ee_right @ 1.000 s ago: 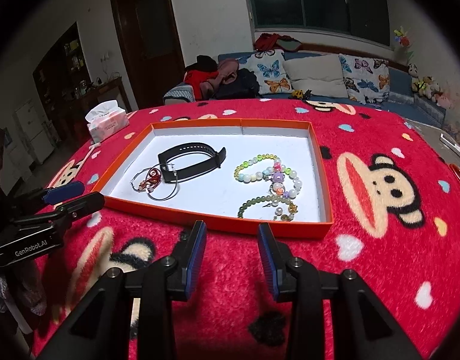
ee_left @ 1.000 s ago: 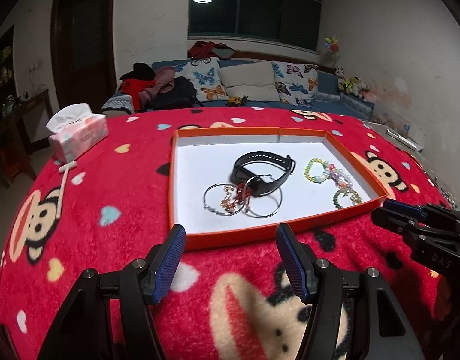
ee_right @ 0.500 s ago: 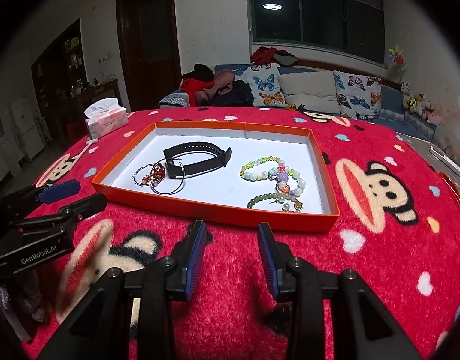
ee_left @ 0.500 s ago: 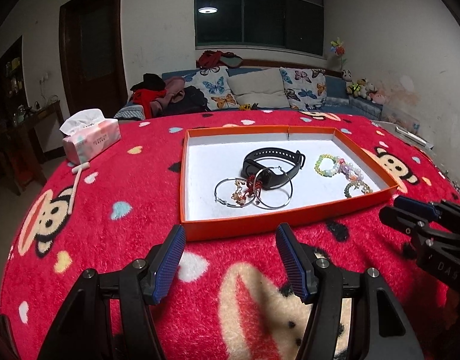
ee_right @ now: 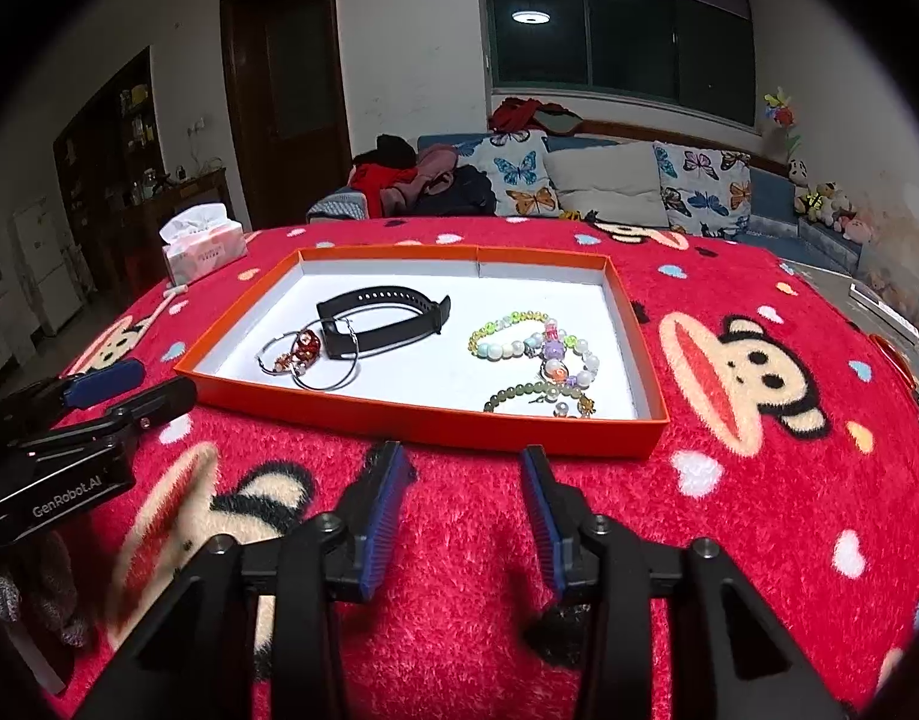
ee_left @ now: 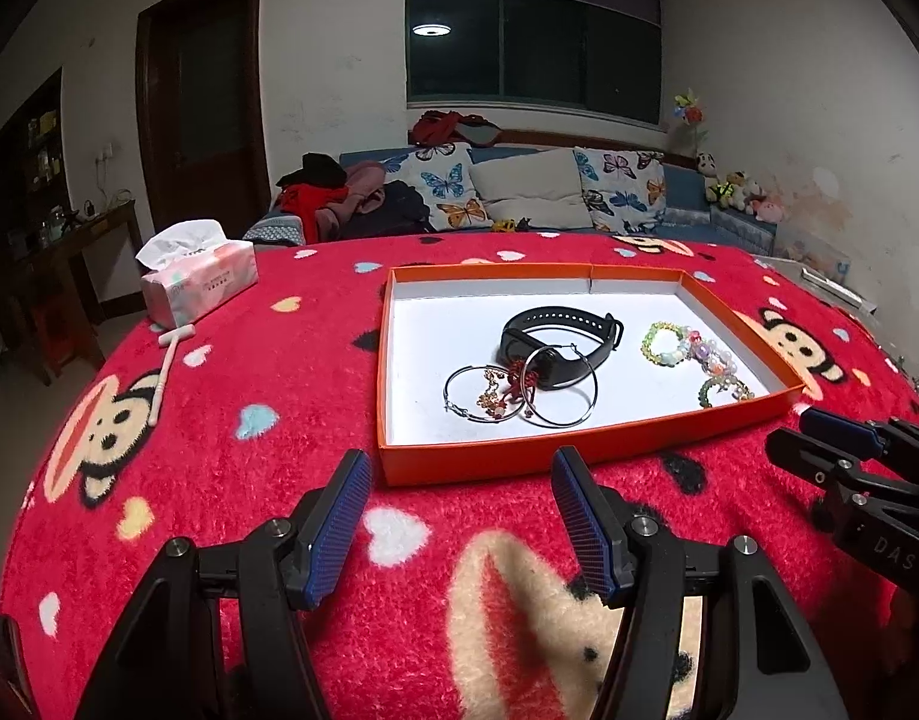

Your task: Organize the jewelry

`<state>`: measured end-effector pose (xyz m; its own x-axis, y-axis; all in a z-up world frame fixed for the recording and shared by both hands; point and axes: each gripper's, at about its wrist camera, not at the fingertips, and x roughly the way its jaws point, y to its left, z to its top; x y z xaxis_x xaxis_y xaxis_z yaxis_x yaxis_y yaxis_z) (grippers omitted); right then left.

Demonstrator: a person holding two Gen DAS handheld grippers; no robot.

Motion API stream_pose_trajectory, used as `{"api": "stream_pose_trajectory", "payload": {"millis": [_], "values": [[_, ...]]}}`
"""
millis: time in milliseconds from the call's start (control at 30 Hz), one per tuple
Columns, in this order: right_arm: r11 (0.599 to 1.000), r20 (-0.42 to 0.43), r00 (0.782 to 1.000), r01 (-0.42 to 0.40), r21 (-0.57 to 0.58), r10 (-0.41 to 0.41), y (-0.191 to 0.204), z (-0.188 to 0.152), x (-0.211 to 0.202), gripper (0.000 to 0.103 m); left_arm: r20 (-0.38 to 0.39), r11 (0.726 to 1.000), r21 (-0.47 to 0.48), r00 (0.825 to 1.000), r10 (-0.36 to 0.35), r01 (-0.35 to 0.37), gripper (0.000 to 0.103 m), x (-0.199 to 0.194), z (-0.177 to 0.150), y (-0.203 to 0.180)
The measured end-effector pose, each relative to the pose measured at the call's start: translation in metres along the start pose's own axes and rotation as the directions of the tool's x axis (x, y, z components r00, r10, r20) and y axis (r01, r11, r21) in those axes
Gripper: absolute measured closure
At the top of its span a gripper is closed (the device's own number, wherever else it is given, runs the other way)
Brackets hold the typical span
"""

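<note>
in the left wrist view, the left gripper (ee_left: 459, 516) has its two fingers spread wide and it holds nothing. it hangs over the red blanket (ee_left: 231, 450), just before the near edge of the orange tray (ee_left: 519, 462). i think it waits here because the near wall of the tray must be passed before anything can be reached. inside the tray, toward the near edge and a little left of the middle, two hoop earrings (ee_left: 522, 393) lie tangled with a small red and gold charm, and one hoop overlaps the black watch band (ee_left: 558, 342). the beaded bracelets (ee_left: 696, 360) lie toward the right edge of the tray, touching each other. all of this is beyond the fingertips, nothing between them. the right gripper (ee_left: 819, 438) comes in low at the right side, near the tray's near right corner. a tissue pack (ee_left: 198, 279) stands at the far left of the blanket.

in the right wrist view, the right gripper (ee_right: 465, 504) is also spread and empty, just before the near edge of the tray (ee_right: 423, 414). the bracelets (ee_right: 537, 360) are ahead and a little to the right, the watch band (ee_right: 381, 315) and hoops (ee_right: 312, 357) ahead to the left. the left gripper (ee_right: 129, 387) shows at the left, by the near left corner. probably each gripper stands opposite its own half of the jewelry, so the sorting has not yet begun.
</note>
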<state>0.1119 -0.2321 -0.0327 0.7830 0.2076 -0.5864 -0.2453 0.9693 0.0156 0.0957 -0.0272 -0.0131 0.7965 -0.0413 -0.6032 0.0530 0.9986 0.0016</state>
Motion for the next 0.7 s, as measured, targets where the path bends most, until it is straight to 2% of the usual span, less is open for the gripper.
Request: {"api": "stream_pose_trajectory", "payload": {"millis": [233, 533, 700], "values": [[1.000, 0.004, 1.000, 0.009, 0.011, -0.009, -0.0019, -0.0011, -0.0005, 0.057, 0.014, 0.999, 0.042, 1.000, 0.006, -0.006, 0.036, -0.0040, -0.0014, -0.0100], [0.999, 0.013, 0.999, 0.030, -0.026, -0.030, 0.0044, -0.0007, -0.0031, 0.057, 0.005, 1.000, 0.000, 1.000, 0.026, -0.026, 0.036, -0.0034, -0.0029, -0.0046], [0.999, 0.012, 0.999, 0.030, -0.020, -0.030, 0.0040, -0.0002, -0.0026, 0.057, 0.035, 0.998, 0.033, 0.998, 0.044, -0.045, 0.036, -0.0095, -0.0042, -0.0113]]}}
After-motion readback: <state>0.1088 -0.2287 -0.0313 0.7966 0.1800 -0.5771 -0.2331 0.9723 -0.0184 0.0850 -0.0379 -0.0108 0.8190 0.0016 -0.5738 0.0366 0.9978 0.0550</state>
